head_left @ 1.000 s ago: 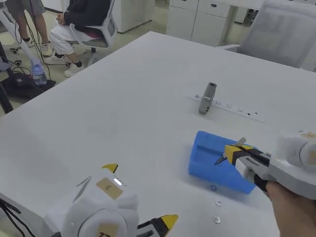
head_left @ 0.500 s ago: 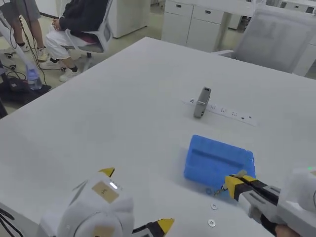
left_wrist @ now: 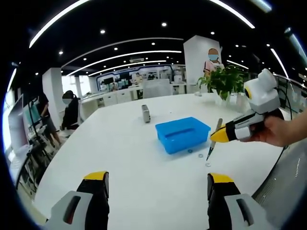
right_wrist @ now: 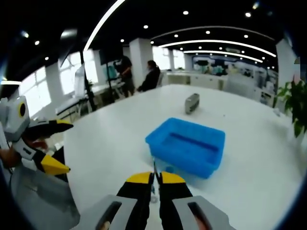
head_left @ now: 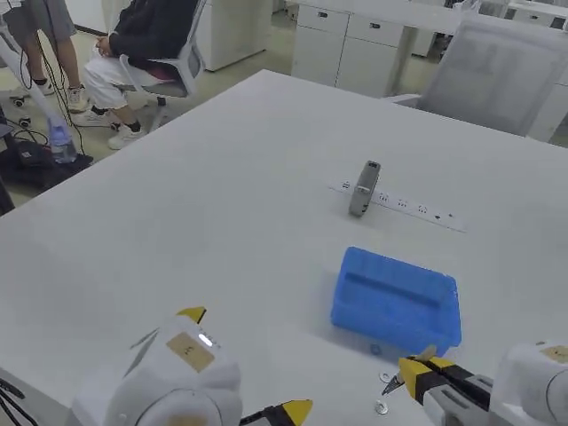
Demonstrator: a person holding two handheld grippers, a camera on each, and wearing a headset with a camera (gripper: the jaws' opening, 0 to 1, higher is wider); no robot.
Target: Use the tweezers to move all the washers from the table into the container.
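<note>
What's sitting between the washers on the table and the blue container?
Nothing visible: the washers lie on bare table just in front of the container, with the tweezers in the right gripper close by.

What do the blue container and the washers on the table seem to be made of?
The blue container looks like moulded plastic: one even, saturated colour, a slight sheen and rounded edges. The washers look like metal, probably steel. They are small silvery rings with bright glints, though they are too small here to be certain.
</note>
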